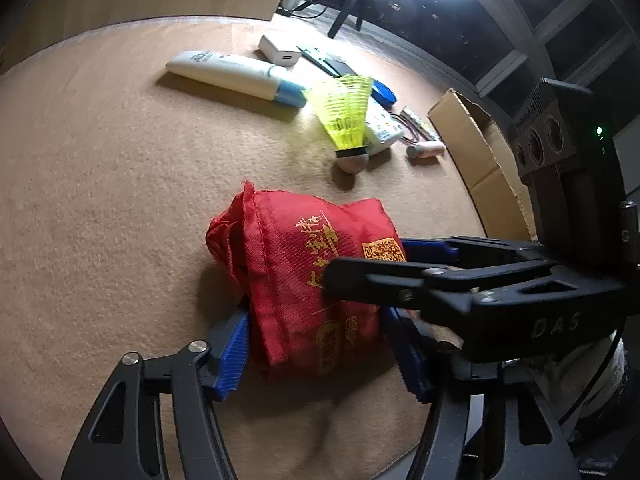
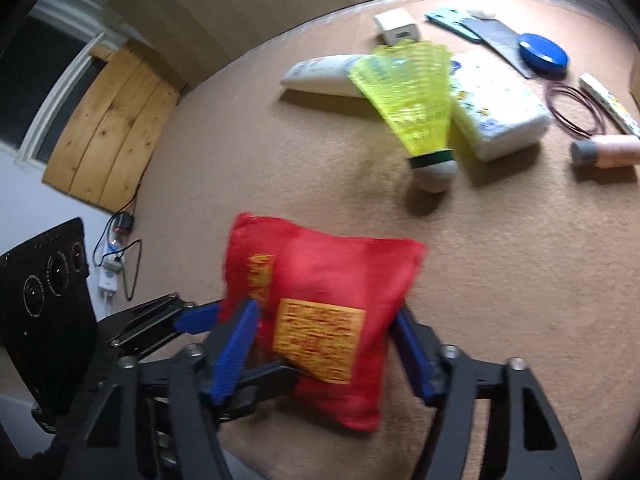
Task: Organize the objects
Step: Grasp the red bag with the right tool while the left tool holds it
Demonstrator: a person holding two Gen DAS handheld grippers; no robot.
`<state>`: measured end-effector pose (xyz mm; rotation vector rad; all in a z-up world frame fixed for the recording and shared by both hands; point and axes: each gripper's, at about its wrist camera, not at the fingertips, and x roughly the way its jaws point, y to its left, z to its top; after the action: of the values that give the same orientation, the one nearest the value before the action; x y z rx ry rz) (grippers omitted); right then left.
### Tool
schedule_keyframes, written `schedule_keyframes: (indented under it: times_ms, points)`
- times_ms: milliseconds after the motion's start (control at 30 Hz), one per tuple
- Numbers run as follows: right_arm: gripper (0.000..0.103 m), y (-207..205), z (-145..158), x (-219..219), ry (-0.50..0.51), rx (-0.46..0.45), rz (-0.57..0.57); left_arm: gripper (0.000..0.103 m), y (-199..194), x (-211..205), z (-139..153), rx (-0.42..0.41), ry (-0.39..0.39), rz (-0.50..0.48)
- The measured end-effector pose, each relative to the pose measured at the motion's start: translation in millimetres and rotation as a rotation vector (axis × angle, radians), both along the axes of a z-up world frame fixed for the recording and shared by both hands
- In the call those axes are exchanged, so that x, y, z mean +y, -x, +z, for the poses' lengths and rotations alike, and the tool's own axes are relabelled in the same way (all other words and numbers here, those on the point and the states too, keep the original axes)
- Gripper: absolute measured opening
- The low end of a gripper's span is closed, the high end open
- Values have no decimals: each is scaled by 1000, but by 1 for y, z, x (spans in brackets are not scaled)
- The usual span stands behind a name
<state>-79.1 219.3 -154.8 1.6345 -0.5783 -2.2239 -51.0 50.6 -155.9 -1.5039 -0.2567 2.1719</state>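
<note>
A red fabric pouch (image 1: 304,280) with gold print lies on the tan cloth-covered table (image 1: 120,200). My left gripper (image 1: 316,332) straddles its near end, and the blue pads touch both sides of the cloth. From the right, my right gripper (image 1: 368,262) reaches over the same pouch. In the right wrist view the pouch (image 2: 328,280) sits between the blue pads of the right gripper (image 2: 326,320), which press its edges. The left gripper's fingers (image 2: 192,320) come in from the left against the pouch.
Beyond the pouch stands a yellow shuttlecock (image 2: 416,108) on its cork. Behind it lie a white tube (image 1: 236,74), a white charger block (image 1: 280,54), a tissue pack (image 2: 496,108), a blue lid (image 2: 542,54), hair ties (image 2: 572,112) and a pink bottle (image 2: 608,152). A cardboard box (image 1: 480,160) stands at the right.
</note>
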Motion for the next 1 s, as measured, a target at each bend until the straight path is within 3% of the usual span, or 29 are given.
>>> schedule_keyframes:
  times_ms: [267,533,767,1000]
  points:
    - [59,-7,10,5,-51,40,-3,59,-3,11,9,21,4,-9]
    - [59,-29,49,42,-80,130,-82,59,-4,50,46,101,-19,-68]
    - [59,-52,85,98,-125,198,-184,59,1,113,81,179,-52,-161]
    - [59,-74,103,156,-185,236,-285,59,11,186,97,221,-84,-249]
